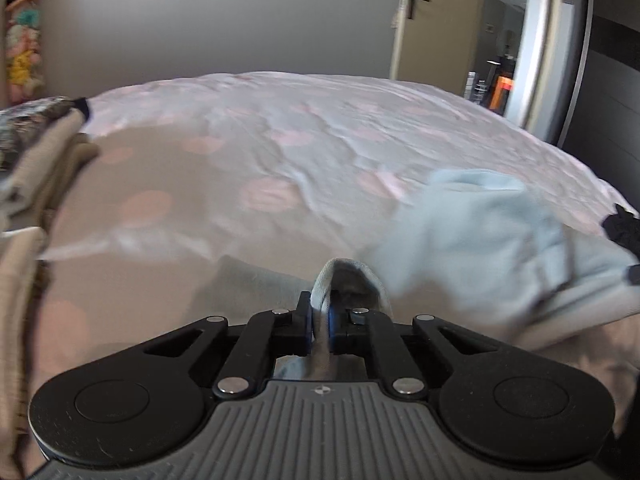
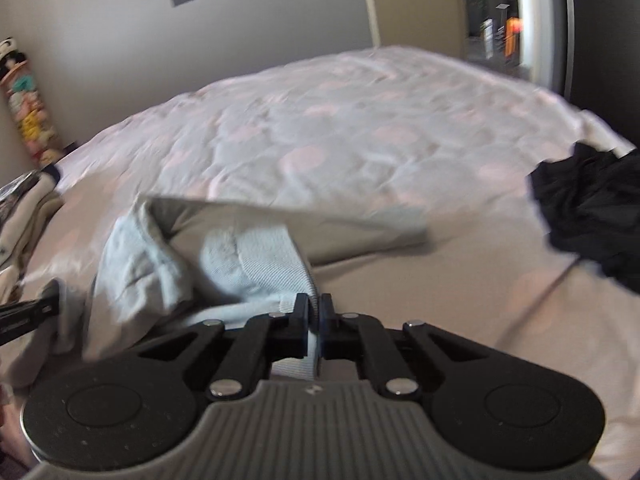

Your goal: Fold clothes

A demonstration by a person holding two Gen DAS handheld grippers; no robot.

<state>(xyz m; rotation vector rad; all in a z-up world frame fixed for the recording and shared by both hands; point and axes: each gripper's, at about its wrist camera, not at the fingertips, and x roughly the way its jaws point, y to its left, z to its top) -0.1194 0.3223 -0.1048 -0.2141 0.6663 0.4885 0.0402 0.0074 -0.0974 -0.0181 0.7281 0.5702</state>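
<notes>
Left wrist view looks across a bed (image 1: 320, 128) under a pale cover with pink dots, a grey wall behind it, a cream door (image 1: 436, 20) ajar at the far right corner and a column of soft toys (image 1: 22, 32) at the far left. Beige folded clothes (image 1: 36, 168) sit at the bed's left edge, partly cut off by the frame. A black garment (image 2: 592, 216) lies crumpled at the right edge, well apart from the rest; its shape is hard to make out. Much of both views is blurred.

A light blue garment (image 2: 248, 256) lies at the near edge of the bed, bunched and partly folded over itself. The left hand-held gripper (image 1: 320, 316) is pinched narrow on a ribbed hem of it, cloth rising in a loop just past the fingers. The right hand-held gripper (image 2: 315, 316) is likewise clamped on a ribbed edge of the same garment, which spreads away to its left.
</notes>
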